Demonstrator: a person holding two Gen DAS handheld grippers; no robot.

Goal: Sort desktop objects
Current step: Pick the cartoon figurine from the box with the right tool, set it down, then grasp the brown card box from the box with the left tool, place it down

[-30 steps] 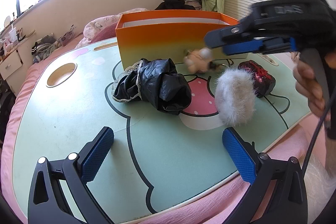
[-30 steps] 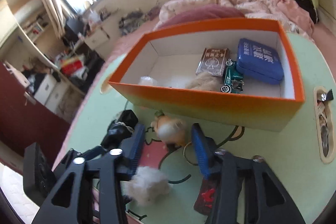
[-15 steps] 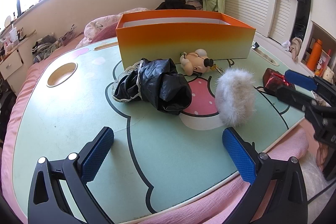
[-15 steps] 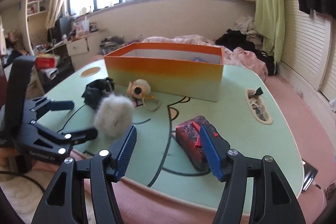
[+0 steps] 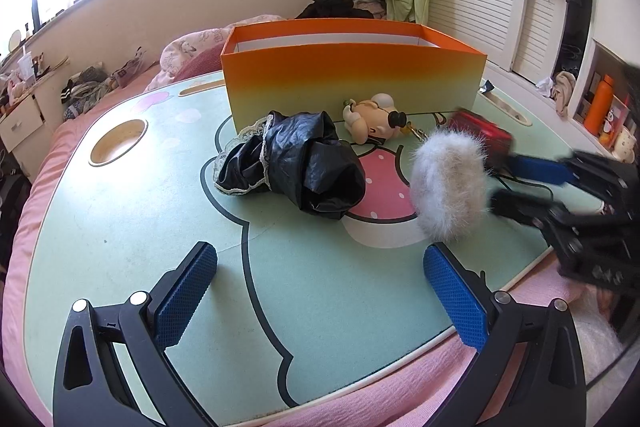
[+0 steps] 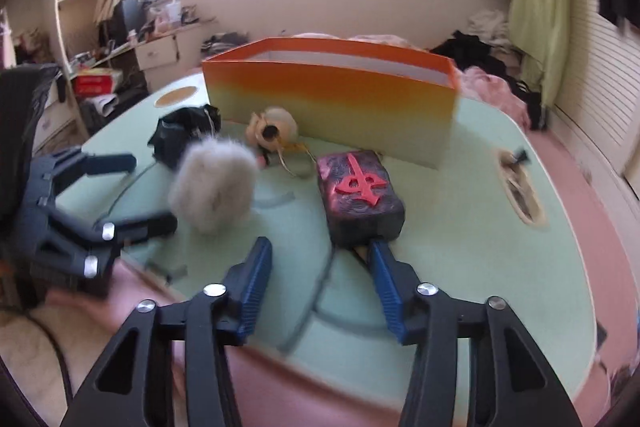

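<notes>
R gripper (image 6: 318,269), fingers closing w/ nothing between them yet, sits just short of dark red-marked block (image 6: 360,197) on worktop (image 6: 460,227) beside orange box (image 6: 332,103): centre block btwn pads before clamping; L gripper (image 5: 320,291) wide, empty.

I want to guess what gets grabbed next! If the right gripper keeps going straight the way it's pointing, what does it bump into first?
Most likely the dark block with the red symbol. It lies just ahead of the right gripper, whose fingers are closing with nothing between them yet. Depth is hard to judge here.
</notes>
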